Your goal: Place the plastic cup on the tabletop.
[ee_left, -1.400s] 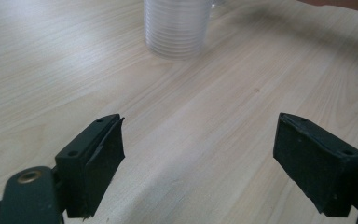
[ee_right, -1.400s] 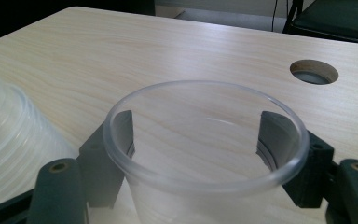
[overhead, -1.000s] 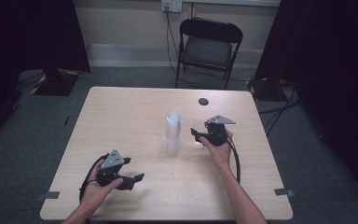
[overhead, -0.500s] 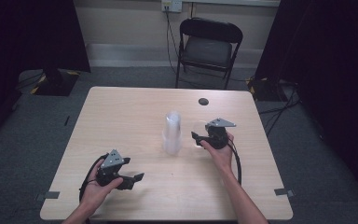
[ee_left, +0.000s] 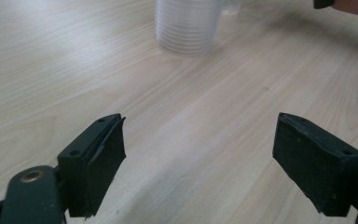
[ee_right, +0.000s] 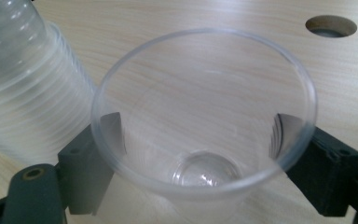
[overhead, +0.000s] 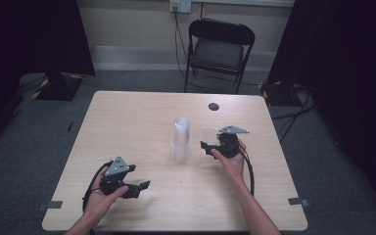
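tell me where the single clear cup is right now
The single clear cup sits between the right gripper's jaws, just right of the cup stack mid-table.

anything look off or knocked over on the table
Nothing stands out. The stack of clear plastic cups stands upright on the pale wooden table, and a single clear plastic cup sits upright between the right gripper jaws. No spill or damage shows.

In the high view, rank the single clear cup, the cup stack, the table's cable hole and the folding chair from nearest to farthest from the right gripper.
1. Single clear cup: between the right gripper jaws.
2. Cup stack: just left of it, mid-table.
3. Cable hole: beyond it, near the table's far edge.
4. Folding chair: on the floor behind the table.
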A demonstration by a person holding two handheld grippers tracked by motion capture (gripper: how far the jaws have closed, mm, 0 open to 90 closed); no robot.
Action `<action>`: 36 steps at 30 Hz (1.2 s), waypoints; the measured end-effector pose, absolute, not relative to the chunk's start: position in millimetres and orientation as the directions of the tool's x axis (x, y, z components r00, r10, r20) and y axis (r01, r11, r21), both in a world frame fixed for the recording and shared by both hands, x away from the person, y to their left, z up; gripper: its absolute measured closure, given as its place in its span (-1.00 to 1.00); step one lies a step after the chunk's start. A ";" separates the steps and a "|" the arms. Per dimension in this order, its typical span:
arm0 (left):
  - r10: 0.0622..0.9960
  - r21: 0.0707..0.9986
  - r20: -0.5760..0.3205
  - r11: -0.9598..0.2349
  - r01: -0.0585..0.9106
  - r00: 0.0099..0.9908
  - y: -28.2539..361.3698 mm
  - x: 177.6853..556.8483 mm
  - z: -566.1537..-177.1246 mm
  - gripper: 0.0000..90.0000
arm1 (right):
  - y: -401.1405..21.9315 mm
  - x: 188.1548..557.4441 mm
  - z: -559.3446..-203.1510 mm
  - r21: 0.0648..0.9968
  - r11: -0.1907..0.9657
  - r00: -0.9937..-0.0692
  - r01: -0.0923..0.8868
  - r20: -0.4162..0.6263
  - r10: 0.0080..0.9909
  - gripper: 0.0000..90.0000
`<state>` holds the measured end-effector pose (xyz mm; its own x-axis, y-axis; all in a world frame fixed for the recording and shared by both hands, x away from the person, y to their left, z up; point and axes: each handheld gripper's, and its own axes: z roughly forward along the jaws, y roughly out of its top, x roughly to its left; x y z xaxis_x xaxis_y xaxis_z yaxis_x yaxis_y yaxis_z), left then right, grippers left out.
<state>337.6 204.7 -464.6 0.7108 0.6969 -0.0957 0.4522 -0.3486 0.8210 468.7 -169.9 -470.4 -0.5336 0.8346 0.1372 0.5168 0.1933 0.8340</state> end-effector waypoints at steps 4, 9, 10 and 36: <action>0.712 0.821 -0.103 -0.333 0.463 0.695 208.1 339.8 -464.3 -0.63 | -174.2 466.0 -471.8 0.828 0.193 -0.532 0.527 0.145 0.834 -0.68; 0.726 0.821 -0.109 -0.320 0.473 0.679 212.0 341.4 -463.1 -0.63 | -178.2 463.8 -473.8 0.823 0.186 -0.527 0.536 0.154 0.835 -0.69; 0.729 0.821 -0.112 -0.314 0.476 0.675 212.4 341.4 -463.1 -0.63 | -178.7 463.1 -473.9 0.824 0.185 -0.528 0.535 0.155 0.835 -0.69; 0.751 0.815 -0.100 -0.315 0.487 0.653 216.1 345.2 -463.2 -0.58 | -211.5 412.5 -456.4 0.803 0.209 -0.514 0.558 0.137 0.847 -0.57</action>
